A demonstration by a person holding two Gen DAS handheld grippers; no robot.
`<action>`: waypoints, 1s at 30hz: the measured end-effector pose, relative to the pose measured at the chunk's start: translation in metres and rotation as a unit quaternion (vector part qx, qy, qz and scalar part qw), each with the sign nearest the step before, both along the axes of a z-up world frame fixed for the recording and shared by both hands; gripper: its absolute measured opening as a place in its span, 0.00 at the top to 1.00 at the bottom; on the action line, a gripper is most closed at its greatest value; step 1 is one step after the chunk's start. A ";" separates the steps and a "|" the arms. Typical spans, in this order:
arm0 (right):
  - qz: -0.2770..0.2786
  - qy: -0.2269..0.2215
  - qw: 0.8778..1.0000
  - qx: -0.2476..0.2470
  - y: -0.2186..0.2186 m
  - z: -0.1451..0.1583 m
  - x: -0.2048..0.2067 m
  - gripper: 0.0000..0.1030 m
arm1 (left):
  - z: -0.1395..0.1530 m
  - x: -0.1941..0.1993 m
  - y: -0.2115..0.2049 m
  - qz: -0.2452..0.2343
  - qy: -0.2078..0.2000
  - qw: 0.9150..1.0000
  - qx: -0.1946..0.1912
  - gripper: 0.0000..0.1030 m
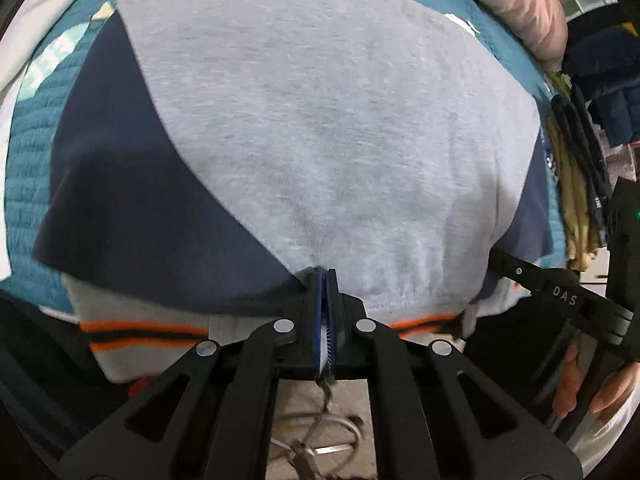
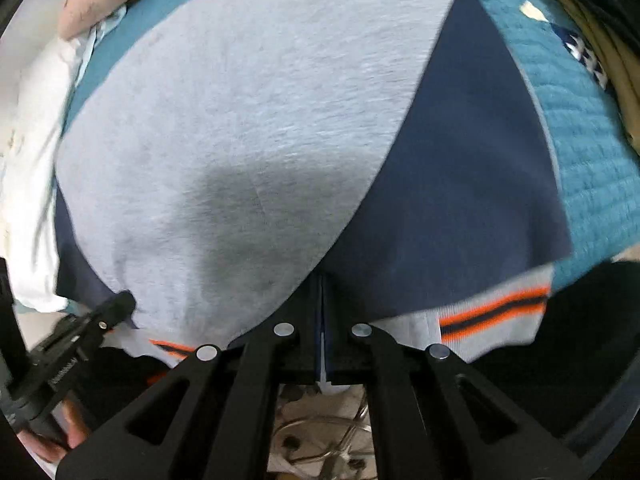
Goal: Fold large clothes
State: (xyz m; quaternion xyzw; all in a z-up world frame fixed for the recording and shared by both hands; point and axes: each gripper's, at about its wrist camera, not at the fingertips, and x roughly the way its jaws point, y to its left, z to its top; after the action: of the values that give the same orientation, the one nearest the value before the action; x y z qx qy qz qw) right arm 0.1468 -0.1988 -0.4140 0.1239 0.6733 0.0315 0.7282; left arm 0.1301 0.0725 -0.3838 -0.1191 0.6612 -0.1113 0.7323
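Both jaws are clenched on the sweatshirt's (image 1: 304,120) near fold edge: the left gripper (image 1: 325,276) at the grey-navy seam, the right gripper (image 2: 323,280) at the matching seam. Spread beneath is a teal quilted bedspread (image 1: 28,168), bare along both sides of the garment. At the far corner sits a pink pillow (image 1: 532,4); white bedding (image 2: 32,128) borders it. Grey-bodied, navy-sleeved, the sweatshirt lies folded flat, its orange-striped hem (image 2: 492,312) hanging off the near edge. Cables (image 1: 320,432) lie below.
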 end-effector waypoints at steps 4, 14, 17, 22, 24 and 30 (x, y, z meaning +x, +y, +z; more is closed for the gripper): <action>0.012 0.006 1.000 -0.020 -0.005 0.003 -0.008 0.99 | -0.001 -0.003 0.004 -0.009 0.001 1.000 0.005 0.97; -0.006 0.015 1.000 0.003 -0.020 -0.003 -0.012 0.94 | -0.001 -0.009 0.024 0.019 0.011 0.999 -0.024 0.98; -0.013 0.011 0.999 0.030 -0.019 0.006 -0.017 0.94 | 0.005 -0.013 0.011 0.006 0.006 1.000 -0.015 0.97; -0.002 -0.042 0.998 0.045 -0.014 0.038 -0.005 0.94 | 0.030 -0.001 -0.003 -0.008 -0.034 0.999 -0.028 0.97; -0.006 -0.074 0.996 0.054 -0.013 0.052 0.012 0.94 | 0.045 0.016 -0.005 -0.009 -0.065 0.998 -0.025 0.97; -0.027 -0.168 0.984 0.061 0.003 0.080 0.071 0.94 | 0.057 0.076 -0.016 0.024 -0.140 0.990 -0.009 0.97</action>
State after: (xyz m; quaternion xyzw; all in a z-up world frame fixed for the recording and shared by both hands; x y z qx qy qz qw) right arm 0.2174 -0.1954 -0.3336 0.1790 0.5350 0.0729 0.8224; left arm 0.2058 0.0568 -0.3272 -0.1246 0.5484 -0.1151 0.8188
